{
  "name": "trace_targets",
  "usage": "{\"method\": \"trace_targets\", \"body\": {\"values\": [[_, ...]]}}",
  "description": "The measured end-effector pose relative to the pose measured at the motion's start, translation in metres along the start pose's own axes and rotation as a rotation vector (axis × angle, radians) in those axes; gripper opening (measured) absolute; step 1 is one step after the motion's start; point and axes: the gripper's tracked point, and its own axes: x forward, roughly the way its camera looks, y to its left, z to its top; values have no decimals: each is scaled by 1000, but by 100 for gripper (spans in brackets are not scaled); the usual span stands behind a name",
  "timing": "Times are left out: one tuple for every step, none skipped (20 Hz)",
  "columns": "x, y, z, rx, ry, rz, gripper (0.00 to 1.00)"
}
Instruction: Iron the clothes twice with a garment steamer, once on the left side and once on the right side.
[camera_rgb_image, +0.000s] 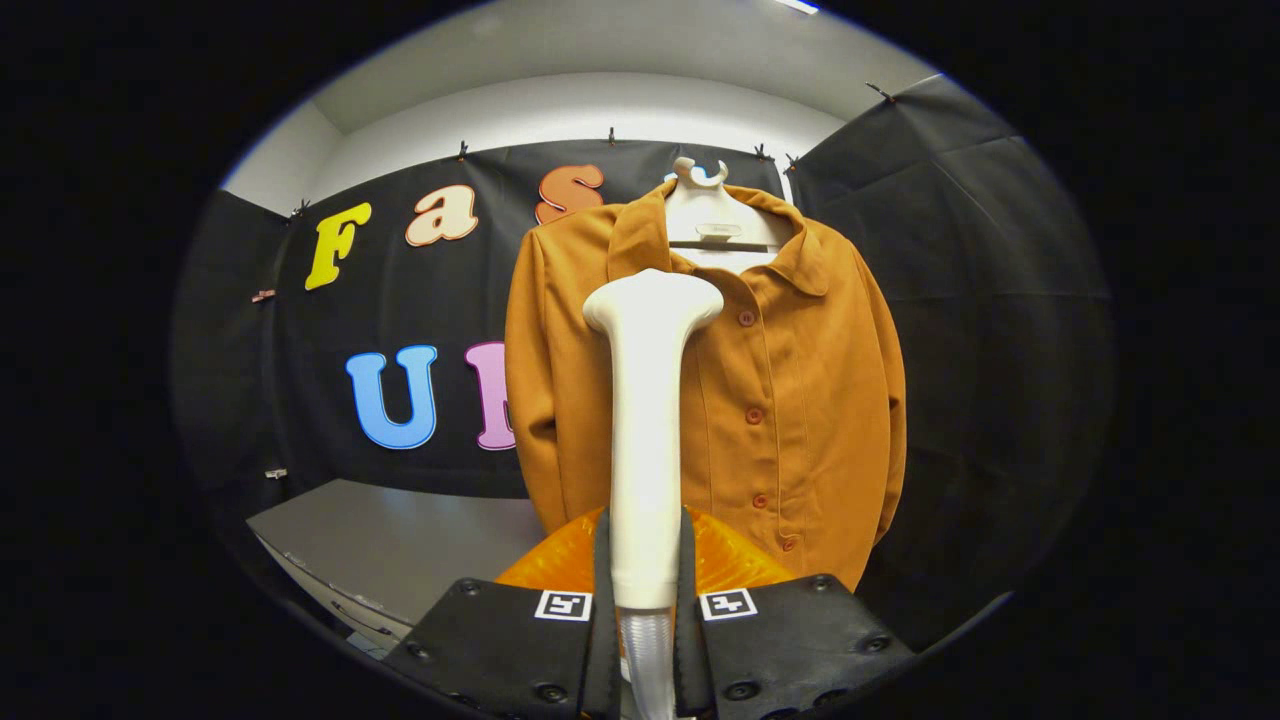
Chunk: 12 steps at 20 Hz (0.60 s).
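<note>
Claw (645, 580) clamped tight on the white garment steamer (645, 420), both fingers (600, 570) pressing the lower end of the handle from either side. Steamer standing upright straight out from between the fingers, flared head at the top, a bit of clear hose (648, 650) running down out of the bottom of the handle between the fingers.

Just beyond the steamer, a mustard-orange jacket (790, 400) hanging on a pale hanger (715, 215) in front of the black cloth wall. Buttoned down the front, collar open, sleeves hanging at both sides. Steamer head up at chest level over the jacket's side left of the button row, just below the collar. Hard to tell whether the head is touching the fabric or just near it.

Grey counter (400, 550) low down, off beside the jacket's hem.
</note>
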Motion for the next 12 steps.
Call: {"method": "trace_targets", "body": {"values": [[-1, 0, -7, 1, 11, 2, 25], [0, 1, -15, 6, 26, 7, 25], [0, 0, -22, 13, 39, 9, 24], [0, -2, -31, 15, 57, 9, 25], [0, -5, -41, 15, 73, 7, 24], [-2, -6, -50, 13, 95, 6, 25], [-3, -7, -60, 18, 116, 8, 25], [-3, -8, -70, 24, 139, 10, 24], [-5, -9, -81, 26, 163, 11, 25], [-4, -10, -90, 23, 184, 9, 25], [-4, -10, -100, 20, 211, 9, 25], [-7, -12, -110, 23, 230, 11, 24]]}}
